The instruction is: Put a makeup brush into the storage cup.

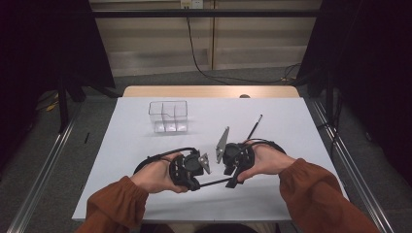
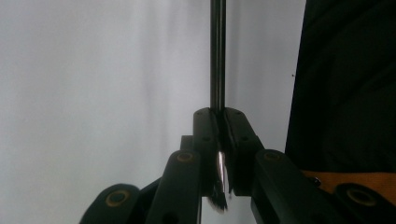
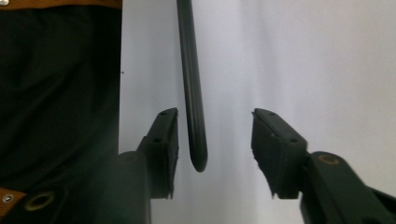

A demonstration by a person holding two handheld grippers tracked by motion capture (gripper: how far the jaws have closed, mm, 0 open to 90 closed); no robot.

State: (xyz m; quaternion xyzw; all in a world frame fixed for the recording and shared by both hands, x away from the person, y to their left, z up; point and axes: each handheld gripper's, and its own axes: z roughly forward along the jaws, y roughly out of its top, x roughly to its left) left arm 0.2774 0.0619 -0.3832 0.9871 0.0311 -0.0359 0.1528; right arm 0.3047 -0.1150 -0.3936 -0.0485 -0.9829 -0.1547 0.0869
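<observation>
Left gripper (image 2: 218,140) clamps the brush (image 2: 217,56) near its bristles; right gripper (image 3: 215,140), jaws wide, should centre on the handle tip before closing.

A white-topped rectangular table (image 1: 145,194) stands on grey carpeted floor (image 1: 43,160). Black curtains (image 1: 43,43) flank a pale panelled wall (image 1: 252,43). A black cable (image 1: 194,53) hangs down it.

The high view looks forward and down on the white-topped table (image 1: 145,194) from above my side, my orange sleeves (image 1: 116,204) entering at its bottom edge. My left gripper view rides close behind its own jaws, facing along a thin black rod (image 2: 217,56). My right gripper view sits equally close, meeting that rod's rounded end. All three views share the rod and white tabletop.
</observation>
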